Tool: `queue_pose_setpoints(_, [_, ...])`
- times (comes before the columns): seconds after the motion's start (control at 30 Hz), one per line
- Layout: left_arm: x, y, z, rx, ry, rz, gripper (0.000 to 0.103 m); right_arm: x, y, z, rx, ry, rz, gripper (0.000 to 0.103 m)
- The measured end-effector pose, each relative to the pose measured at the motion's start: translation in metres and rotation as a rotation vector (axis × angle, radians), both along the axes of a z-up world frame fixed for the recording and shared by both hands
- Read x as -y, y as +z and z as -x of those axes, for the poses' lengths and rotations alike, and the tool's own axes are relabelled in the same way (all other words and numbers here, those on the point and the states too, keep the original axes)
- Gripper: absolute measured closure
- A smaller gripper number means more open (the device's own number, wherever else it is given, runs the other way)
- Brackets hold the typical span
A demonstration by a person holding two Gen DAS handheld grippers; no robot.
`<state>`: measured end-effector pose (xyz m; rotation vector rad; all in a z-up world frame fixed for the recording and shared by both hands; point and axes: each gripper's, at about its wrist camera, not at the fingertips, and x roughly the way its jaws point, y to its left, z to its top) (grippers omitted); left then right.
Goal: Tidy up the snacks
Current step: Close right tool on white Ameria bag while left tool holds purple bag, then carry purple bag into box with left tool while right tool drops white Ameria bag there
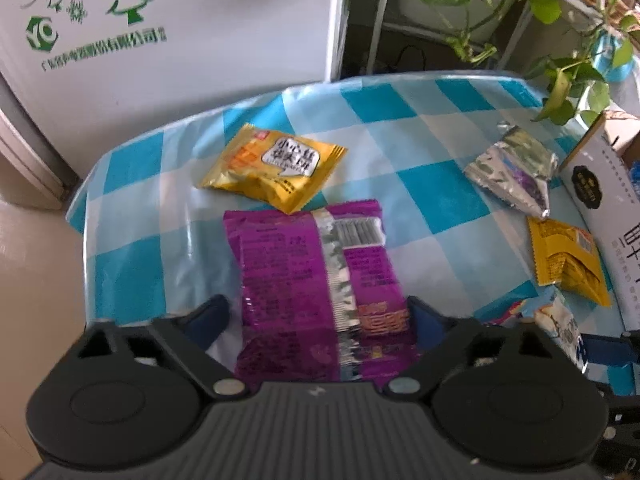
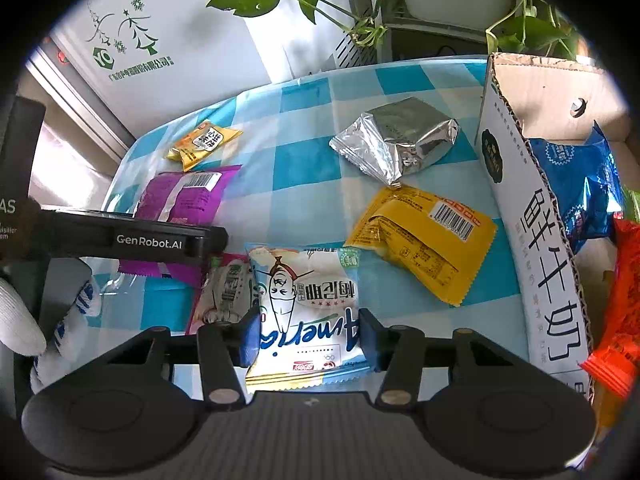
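Right wrist view, white-and-blue snack packet (image 2: 308, 312) being pinched by the right tool (image 2: 308, 338), purple snack packet (image 1: 316, 292) being straddled by the spread left tool (image 1: 320, 320), checked worktop (image 1: 420, 168) underneath.

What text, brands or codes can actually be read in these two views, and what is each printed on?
"GenRobot.AI": black bar of the left tongs.
"鲜牛奶": side of the cardboard box.
"Americ...", upside down, partly covered: white-and-blue snack packet between the right tongs.
"小心...", rest blurred: small yellow packet.
Green "YC" logo, characters beneath blurred: white panel.
Barcodes, fine print on the purple packet and yellow packet: too small to read.
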<state>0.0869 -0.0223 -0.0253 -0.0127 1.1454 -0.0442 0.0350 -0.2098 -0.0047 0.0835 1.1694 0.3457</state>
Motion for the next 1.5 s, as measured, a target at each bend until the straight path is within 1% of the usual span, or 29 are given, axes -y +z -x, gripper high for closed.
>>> queue_pose_setpoints(0.03, [-0.001, 0.002, 0.001, 0.008, -0.004, 0.007, 0.03, 0.001, 0.001, 0.0, 0.002, -0.001, -0.002, 0.047])
queue_pose_setpoints(0.07, [-0.002, 0.004, 0.002, 0.012, 0.001, 0.011, 0.033, 0.001, 0.002, 0.001, 0.005, -0.001, -0.004, 0.047])
queue_pose_setpoints(0.17, [-0.008, 0.006, 0.003, 0.019, 0.015, 0.032, 0.036, 0.002, 0.005, 0.002, 0.018, 0.0, -0.011, 0.047])
queue_pose_setpoints(0.3, [-0.011, 0.01, 0.006, 0.03, 0.025, 0.06, 0.036, 0.003, 0.009, 0.003, 0.029, 0.003, -0.018, 0.047])
queue_pose_setpoints(0.6, [-0.017, 0.025, 0.016, 0.07, 0.059, 0.09, 0.036, 0.0, 0.017, 0.004, 0.049, 0.024, -0.042, 0.047])
queue_pose_setpoints(0.87, [-0.015, 0.036, 0.021, 0.115, 0.058, 0.085, 0.036, 0.002, 0.029, 0.003, 0.081, 0.022, -0.066, 0.047])
queue_pose_setpoints(1.1, [-0.01, 0.042, 0.023, 0.138, 0.062, 0.085, 0.036, 0.002, 0.034, 0.003, 0.102, 0.021, -0.057, 0.047])
queue_pose_setpoints(1.27, [-0.001, 0.053, 0.022, 0.188, 0.059, 0.069, 0.036, 0.012, 0.047, 0.004, 0.144, -0.004, -0.066, 0.047])
queue_pose_setpoints(1.5, [0.017, 0.071, 0.018, 0.254, 0.045, 0.084, 0.036, 0.042, 0.075, 0.001, 0.219, -0.088, -0.082, 0.047])
